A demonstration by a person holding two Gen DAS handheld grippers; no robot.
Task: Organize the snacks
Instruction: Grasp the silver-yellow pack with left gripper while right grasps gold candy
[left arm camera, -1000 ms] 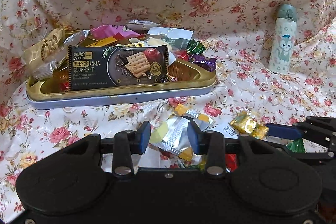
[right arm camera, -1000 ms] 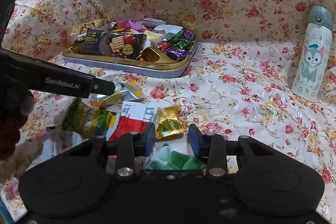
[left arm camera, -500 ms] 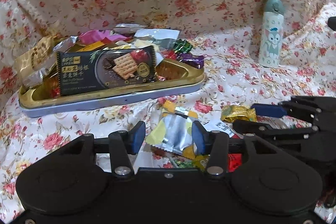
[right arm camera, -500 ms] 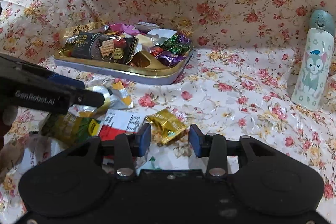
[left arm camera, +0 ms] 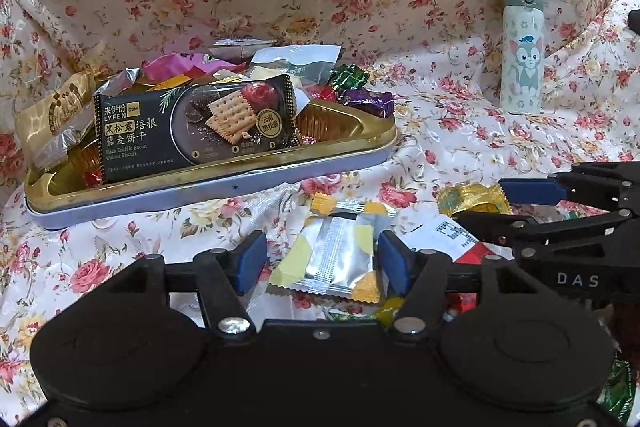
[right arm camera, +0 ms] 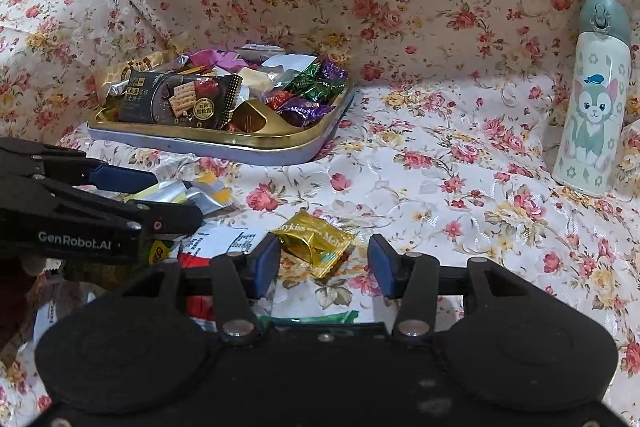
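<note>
A gold-lined tin tray sits on the floral cloth, piled with snacks, a black biscuit pack on top. My left gripper hovers over a silver and yellow sachet lying between its jaws, which are opening and do not touch it. My right gripper is opening too, with a gold candy wrapper lying on the cloth between its pads, untouched. Each gripper shows from the side in the other's view.
A white cat-print bottle stands upright at the right, against the draped backrest. More loose packets, a red and white one and green ones, lie between the grippers. The floral cloth rises as a wall behind the tray.
Both grippers' jaws have spread wider. The left view has shifted so the sachet now lies centred between its jaws; the gold candy now lies between the right pads.
</note>
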